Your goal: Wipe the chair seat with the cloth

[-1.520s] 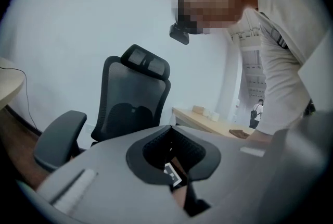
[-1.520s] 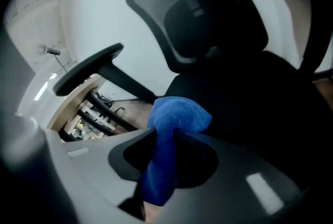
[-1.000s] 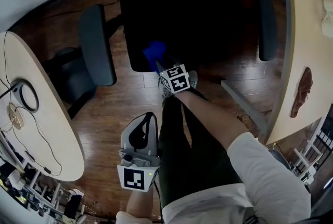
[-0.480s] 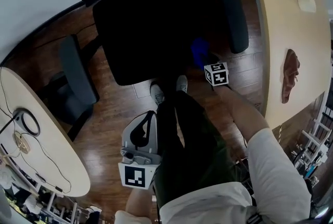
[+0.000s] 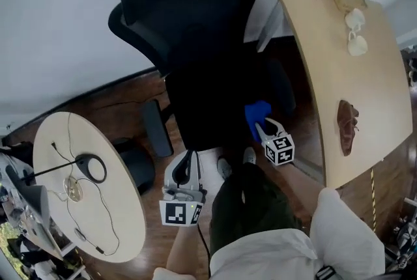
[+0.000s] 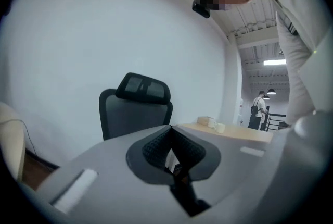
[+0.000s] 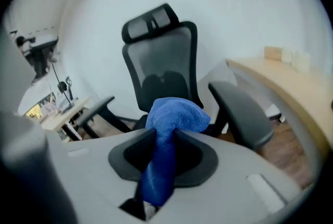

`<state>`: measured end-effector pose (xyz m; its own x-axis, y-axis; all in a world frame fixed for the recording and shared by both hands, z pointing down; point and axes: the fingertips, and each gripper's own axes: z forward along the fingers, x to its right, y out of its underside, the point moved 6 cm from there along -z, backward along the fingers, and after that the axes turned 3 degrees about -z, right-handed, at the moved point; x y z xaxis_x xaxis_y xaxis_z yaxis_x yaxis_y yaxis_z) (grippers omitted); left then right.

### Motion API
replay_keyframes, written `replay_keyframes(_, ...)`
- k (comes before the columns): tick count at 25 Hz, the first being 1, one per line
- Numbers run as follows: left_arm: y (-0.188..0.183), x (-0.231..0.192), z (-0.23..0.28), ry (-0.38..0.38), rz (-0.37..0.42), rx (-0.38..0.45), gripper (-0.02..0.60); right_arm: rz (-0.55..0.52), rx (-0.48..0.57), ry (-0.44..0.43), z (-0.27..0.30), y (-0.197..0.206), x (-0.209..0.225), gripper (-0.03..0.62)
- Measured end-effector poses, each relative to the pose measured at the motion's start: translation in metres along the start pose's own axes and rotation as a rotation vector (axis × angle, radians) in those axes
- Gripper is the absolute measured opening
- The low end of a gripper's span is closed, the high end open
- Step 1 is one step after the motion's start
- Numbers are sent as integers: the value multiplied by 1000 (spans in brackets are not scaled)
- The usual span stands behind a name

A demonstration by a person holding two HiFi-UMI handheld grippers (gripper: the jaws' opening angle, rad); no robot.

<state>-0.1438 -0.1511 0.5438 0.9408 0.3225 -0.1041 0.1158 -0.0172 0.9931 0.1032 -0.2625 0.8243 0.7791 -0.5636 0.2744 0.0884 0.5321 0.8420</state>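
Observation:
The black office chair (image 5: 189,18) stands in front of me, its dark seat (image 5: 208,109) below the backrest. At the seat's right edge, beside the right armrest (image 5: 281,91), my right gripper (image 5: 262,125) is shut on a blue cloth (image 5: 256,116). In the right gripper view the cloth (image 7: 174,116) bunches out between the jaws, with the chair (image 7: 161,56) beyond. My left gripper (image 5: 191,155) hangs near the seat's front edge with its jaws together and nothing in them. The left gripper view shows its jaws (image 6: 170,129) and the chair (image 6: 136,108) farther off.
A rounded pale table (image 5: 85,187) with cables and a ring-shaped object stands at the left. A long wooden table (image 5: 339,70) with small items runs along the right, close to the chair's armrest (image 7: 239,108). A white wall is behind the chair. A person stands far off (image 6: 257,111).
My right gripper carried the cloth from the seat's front edge to its right side. The head view tilted up, bringing the backrest into sight. The left gripper stayed low by my leg.

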Motion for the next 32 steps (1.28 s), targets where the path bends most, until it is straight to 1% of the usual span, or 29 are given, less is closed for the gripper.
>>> replay_keyframes(2,-51,22,-29,-5,29,13,31,-45,138,-49,-64,-55,-48,94)
replay_keyframes(3,-73,35,-48,-7,46,33,31,-68,196,-66,-100,-81,-74,93)
replay_keyframes(5,-111,59,-84,-10,96,101,31,-121,328,-88,-172,-135,-119,94)
replay_keyframes(6,-130,66,-98,-16,121,139,31,-157,422,-98,-203,-164,-136,94)
replay_keyframes(8,-172,76,-124,-36,146,197,31,-218,598,-124,-267,-220,-169,94)
replay_keyframes(9,-194,82,-136,-44,150,222,31,-240,663,-137,-301,-245,-185,94)
replay_keyframes(11,-236,98,-154,-45,165,266,31,-286,765,-138,-367,-286,-211,94)
replay_keyframes(13,-268,114,-168,-46,179,293,31,-338,847,-113,-421,-314,-230,95)
replay_keyframes(16,-299,137,-188,-43,205,332,29,-406,931,-91,-479,-332,-254,95)
replay_keyframes(18,-307,145,-196,-32,220,349,28,-418,959,-86,-498,-334,-265,96)
replay_keyframes(20,-304,146,-198,-24,227,342,28,-412,964,-78,-504,-331,-269,95)
replay_keyframes(23,-293,142,-201,-8,213,314,28,-392,943,-54,-503,-322,-271,95)
replay_keyframes(27,-288,141,-215,18,203,336,29,-380,937,-41,-511,-311,-282,95)
replay_keyframes(30,-291,161,-235,44,198,369,58,-389,949,-60,-538,-300,-295,95)
replay_keyframes(32,-293,180,-254,57,213,383,67,-401,959,-71,-558,-289,-301,95)
